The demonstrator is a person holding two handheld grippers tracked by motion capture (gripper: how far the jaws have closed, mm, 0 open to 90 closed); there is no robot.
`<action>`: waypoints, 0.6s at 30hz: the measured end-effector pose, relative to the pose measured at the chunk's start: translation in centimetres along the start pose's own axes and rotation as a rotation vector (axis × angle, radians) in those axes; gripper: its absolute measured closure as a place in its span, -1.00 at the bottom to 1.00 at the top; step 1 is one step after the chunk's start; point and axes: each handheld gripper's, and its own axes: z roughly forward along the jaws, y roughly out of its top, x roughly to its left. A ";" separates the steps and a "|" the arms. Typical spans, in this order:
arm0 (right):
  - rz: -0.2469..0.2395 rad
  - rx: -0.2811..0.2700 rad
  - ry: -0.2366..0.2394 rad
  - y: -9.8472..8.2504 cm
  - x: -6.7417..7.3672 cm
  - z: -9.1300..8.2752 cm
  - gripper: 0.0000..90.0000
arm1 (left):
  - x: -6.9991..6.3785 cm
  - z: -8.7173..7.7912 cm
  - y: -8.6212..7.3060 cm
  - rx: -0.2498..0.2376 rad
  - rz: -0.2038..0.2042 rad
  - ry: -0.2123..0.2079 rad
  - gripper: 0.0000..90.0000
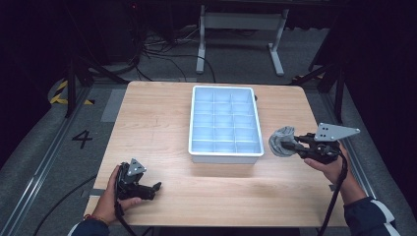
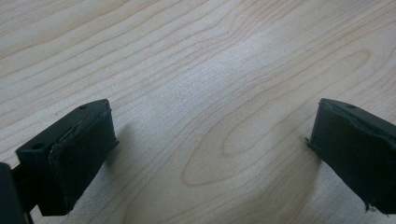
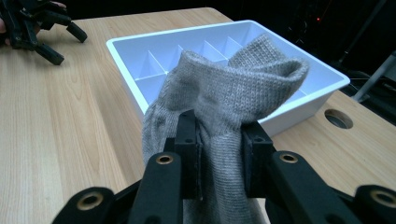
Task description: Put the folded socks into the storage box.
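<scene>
1. high view: the right gripper (image 1: 291, 143) pinched a grey sock (image 1: 282, 141), held off the worktop (image 1: 162, 123) just right of the white tray (image 1: 224, 156), near its front right corner. the left gripper (image 1: 153, 189) rested low at the worktop's front left, well apart from the tray, its jaws spread with nothing between them.
2. left gripper view: both black jaws stood wide apart over bare wood grain, close to the surface.
3. right gripper view: the jaws pressed on a bunched fold of the sock (image 3: 224, 107), which rose above them and hung below. the tray (image 3: 299, 109), split into compartments, lay behind it. the left gripper (image 3: 39, 28) showed at the far upper left.
</scene>
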 end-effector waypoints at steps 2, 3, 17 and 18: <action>-0.004 0.003 0.000 0.5 -0.1 0.4 0.63 | 0.0 0.0 0.0 0.000 0.000 0.000 -0.99; -0.004 0.003 0.000 0.5 -0.1 0.4 0.63 | 0.0 0.0 0.0 0.000 0.000 0.000 -0.99; -0.033 0.039 0.034 2.7 -0.2 4.8 0.63 | 0.1 0.1 0.1 -0.003 0.003 0.003 -0.99; -0.030 0.042 0.035 2.8 -0.2 5.1 0.63 | 0.0 0.1 0.0 -0.003 -0.001 0.002 -0.99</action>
